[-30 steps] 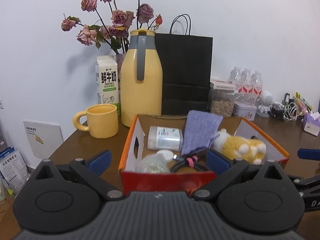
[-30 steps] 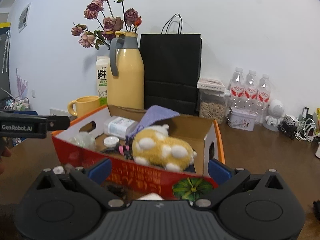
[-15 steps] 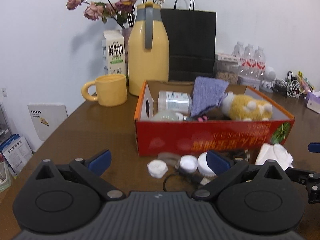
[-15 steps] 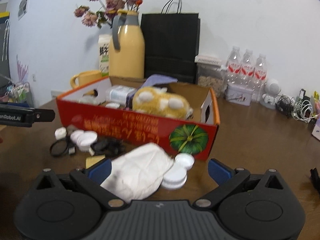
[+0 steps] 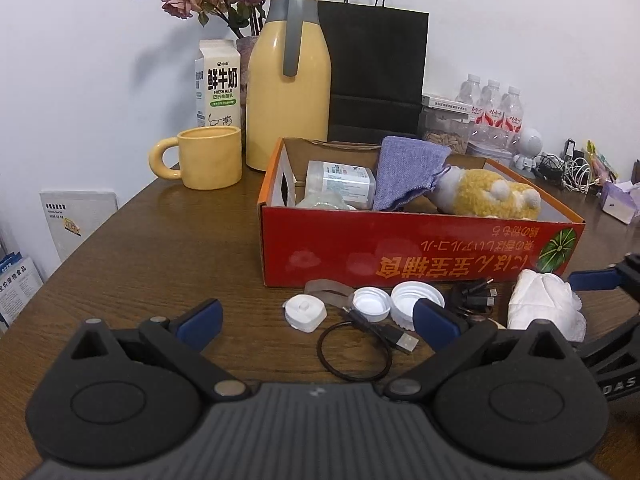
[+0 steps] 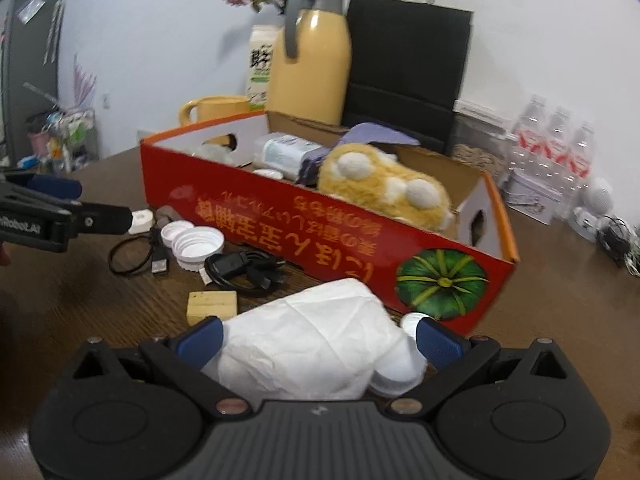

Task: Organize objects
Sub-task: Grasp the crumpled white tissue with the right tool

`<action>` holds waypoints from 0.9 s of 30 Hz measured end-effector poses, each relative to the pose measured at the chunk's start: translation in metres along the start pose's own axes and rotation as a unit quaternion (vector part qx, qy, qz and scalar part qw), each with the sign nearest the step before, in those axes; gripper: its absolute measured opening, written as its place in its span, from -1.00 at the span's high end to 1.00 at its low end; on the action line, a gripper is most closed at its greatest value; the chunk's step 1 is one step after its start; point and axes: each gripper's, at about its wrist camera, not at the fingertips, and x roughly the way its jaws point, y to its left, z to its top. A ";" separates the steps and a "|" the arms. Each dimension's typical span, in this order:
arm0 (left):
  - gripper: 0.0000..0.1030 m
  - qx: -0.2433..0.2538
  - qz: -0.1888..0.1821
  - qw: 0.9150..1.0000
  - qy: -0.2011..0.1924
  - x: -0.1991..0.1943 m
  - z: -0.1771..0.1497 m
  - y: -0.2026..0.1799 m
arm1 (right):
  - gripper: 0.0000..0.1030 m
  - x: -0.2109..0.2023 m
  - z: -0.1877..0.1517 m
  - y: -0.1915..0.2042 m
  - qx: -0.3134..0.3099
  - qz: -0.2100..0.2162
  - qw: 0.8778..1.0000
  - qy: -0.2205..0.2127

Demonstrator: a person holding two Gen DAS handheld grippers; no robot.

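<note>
Right wrist view was filled low down by the crumpled white tissue (image 6: 308, 344), lying on the table (image 6: 560, 300) just in front of the red box (image 6: 328, 236). The right tool (image 6: 318, 340) was spread wide with the tissue between its blue fingertips, not yet clamped. For a good pick, the bulk of the tissue should be squeezed at its middle, and the white caps (image 6: 400, 368) tucked beside it should be kept out of the bite. The left tool (image 5: 318, 318) was released too, nothing held, hovering over the loose smalls: black cable bundle (image 6: 244, 268), two open white lids (image 5: 394, 302), hair tie (image 5: 354, 350), small white cap (image 5: 304, 312). The plush toy (image 5: 488, 198), purple cloth (image 5: 410, 172) and clear container (image 5: 340, 180) were already seen inside the box.

Against the frame half a second back, both tools were found lower and nearer the table items; the right tool had been brought around the tissue and the view had been swung left.
</note>
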 end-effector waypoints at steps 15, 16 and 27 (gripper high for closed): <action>-1.00 -0.010 -0.004 1.000 -0.003 0.002 -0.006 0.001 | -0.81 0.006 -0.004 0.003 -0.007 0.020 1.000 -0.007; -1.00 -0.011 -0.004 1.000 -0.003 0.002 -0.006 0.001 | -0.76 0.005 -0.004 0.003 -0.008 0.021 1.000 -0.008; -1.00 -0.017 -0.001 1.000 0.005 0.005 -0.006 0.003 | -0.22 -0.008 -0.007 0.002 0.002 0.037 0.999 -0.032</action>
